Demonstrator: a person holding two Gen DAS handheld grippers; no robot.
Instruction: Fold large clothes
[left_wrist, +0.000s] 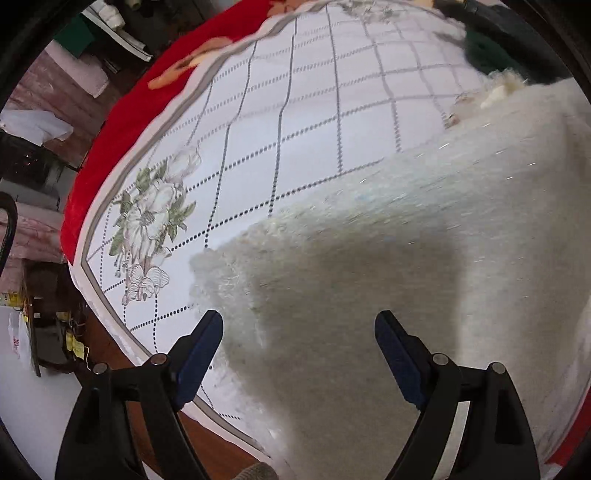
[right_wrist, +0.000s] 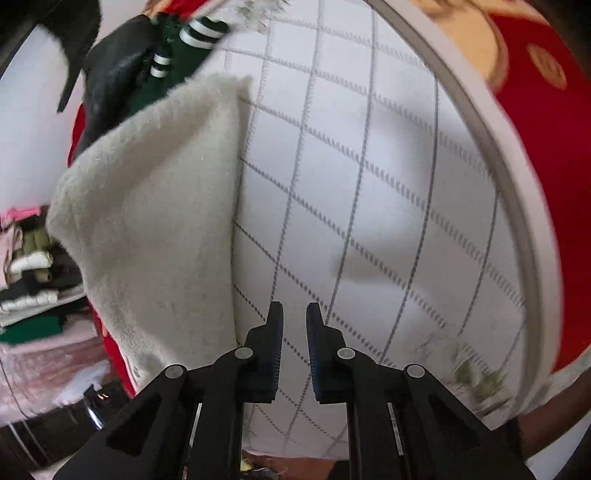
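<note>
Your left tongs (left_wrist: 299, 332) stand wide, nothing between the blue pads, hanging over the near edge of a fluffy cream garment (left_wrist: 406, 229). Your right tongs (right_wrist: 294, 321) are drawn narrow, a slim gap left between the pads and nothing caught in it; they hang over bare cloth, just right of the garment's straight edge.

That cream garment lies spread on the surface. In the left wrist view it fills the near right part, its corner reaching toward the left pad, with a dark shadow falling across its pile. In the right wrist view the same garment (right_wrist: 159, 206) lies on the left, running from near the tongs away to the far left.

Under it you have a white tablecloth (left_wrist: 303, 122) with a grey grid of solid and dotted lines, a grey border band and a printed cluster of pale flowers (left_wrist: 151, 225) at the left. A red blanket (left_wrist: 122, 107) with tan shapes shows beyond the cloth's edge, and again at the right in the right wrist view.

At the far end sit dark clothes, among them a green piece with white stripes (right_wrist: 192, 40). Off the surface's left side in the right wrist view, you can see a stack of folded clothes (right_wrist: 33, 280). A brown floor (left_wrist: 55, 74) shows far left in the left wrist view, cluttered with bits too blurred to name.
</note>
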